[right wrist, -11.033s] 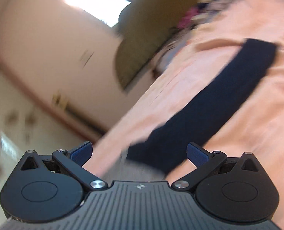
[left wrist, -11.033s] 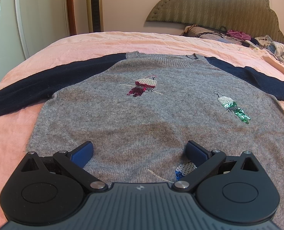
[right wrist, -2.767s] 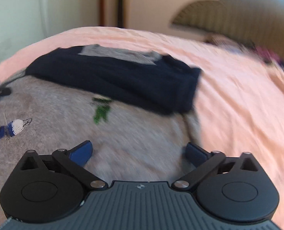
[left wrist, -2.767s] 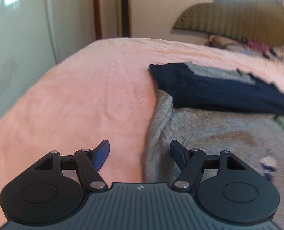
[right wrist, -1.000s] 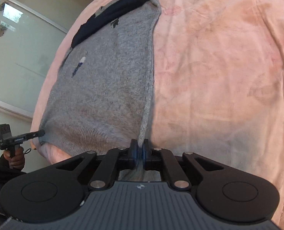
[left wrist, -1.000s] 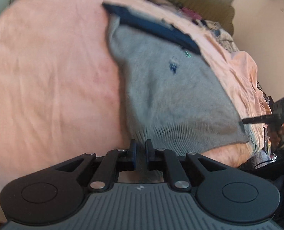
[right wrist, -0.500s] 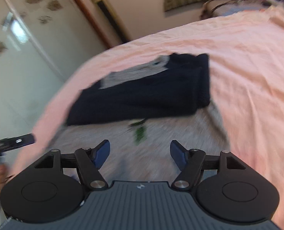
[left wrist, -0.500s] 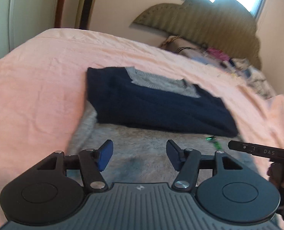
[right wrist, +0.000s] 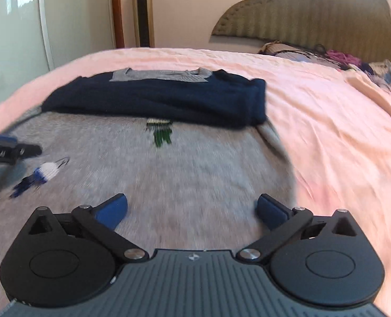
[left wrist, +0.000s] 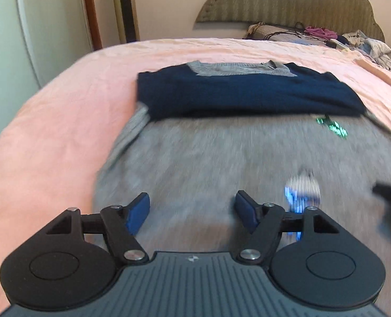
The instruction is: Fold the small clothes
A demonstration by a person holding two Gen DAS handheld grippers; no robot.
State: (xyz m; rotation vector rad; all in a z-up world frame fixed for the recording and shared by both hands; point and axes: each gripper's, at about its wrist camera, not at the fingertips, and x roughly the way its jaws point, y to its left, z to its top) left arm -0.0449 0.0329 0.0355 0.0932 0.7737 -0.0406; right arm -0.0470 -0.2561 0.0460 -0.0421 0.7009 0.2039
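A grey knitted sweater with navy-blue sleeves (left wrist: 222,158) lies flat on a bed covered by a wrinkled salmon-pink sheet (left wrist: 50,121). Its soft, fuzzy grey body spreads toward the cameras, and both dark sleeves (right wrist: 158,100) are folded across the chest in a thick, straight-edged band just below the ribbed grey collar (left wrist: 237,68). Two small sequinned motifs sit on the grey knit: a green one (right wrist: 161,132) just under the sleeve band and a blue-and-white one (right wrist: 42,174) nearer the hem. Behind the bed stands a scalloped olive headboard with vertical ribbing (left wrist: 287,2), with a heap of loose mixed clothes (left wrist: 353,42) at its foot.

The left gripper (left wrist: 192,208), black with blue pads, hangs over the lower left part of the grey body; its jaws have just been opening and stand well apart with nothing between them but the knit below. The right gripper (right wrist: 192,211) hangs over the lower right part, near the sweater's right edge; its jaws have also just been opening and are spread very wide, empty. The near fabric is motion-blurred, so whether either gripper's fingertips brush the knit cannot be told. In the right wrist view the left gripper's dark tip shows at the left edge.
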